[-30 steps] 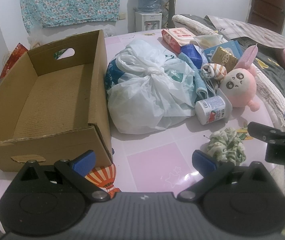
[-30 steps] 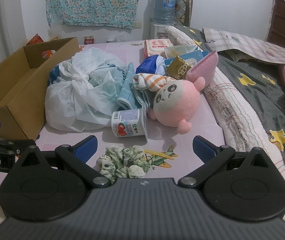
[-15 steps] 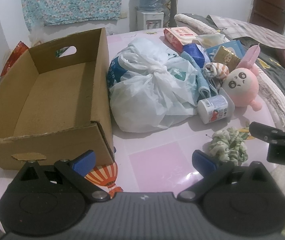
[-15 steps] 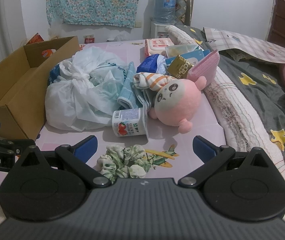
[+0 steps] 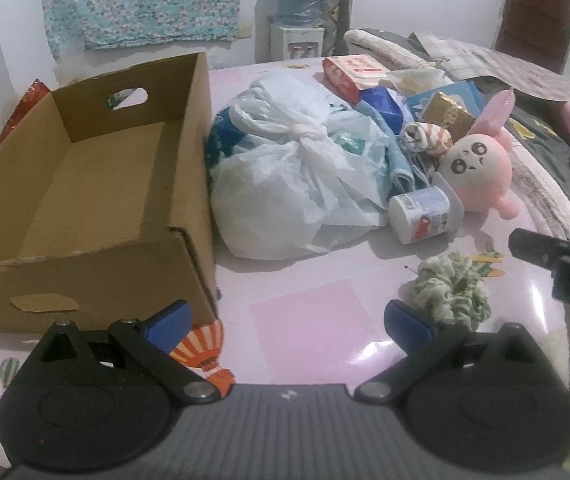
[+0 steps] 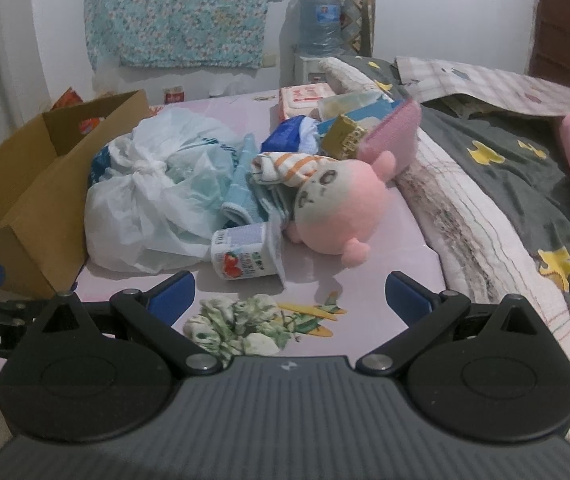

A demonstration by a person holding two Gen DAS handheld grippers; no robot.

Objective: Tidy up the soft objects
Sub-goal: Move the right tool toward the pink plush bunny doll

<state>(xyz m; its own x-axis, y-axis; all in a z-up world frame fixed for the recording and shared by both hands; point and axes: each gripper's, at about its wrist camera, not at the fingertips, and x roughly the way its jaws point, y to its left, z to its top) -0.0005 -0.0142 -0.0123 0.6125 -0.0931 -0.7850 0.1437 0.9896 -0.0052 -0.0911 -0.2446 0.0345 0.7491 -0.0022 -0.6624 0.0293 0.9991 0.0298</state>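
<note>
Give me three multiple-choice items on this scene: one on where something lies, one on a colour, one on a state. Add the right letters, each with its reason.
1. Where does the green-and-white fabric scrunchie lie?
A. inside the box
B. on the pink tabletop, near the right gripper
C. on top of the tied bag

2. What colour is the round plush toy with the drawn face?
A. pink
B. yellow
C. black

3. In what state is the brown cardboard box with cut-out handles?
A. closed with a lid
B. filled with clothes
C. open on top, nothing visible inside

Answers:
1 B: the right wrist view shows it flat on the table just ahead of the open fingers, apart from the knotted white plastic bag.
2 A: both views show a pink body.
3 C: the left wrist view, above the open left gripper, shows its bare floor.
</note>
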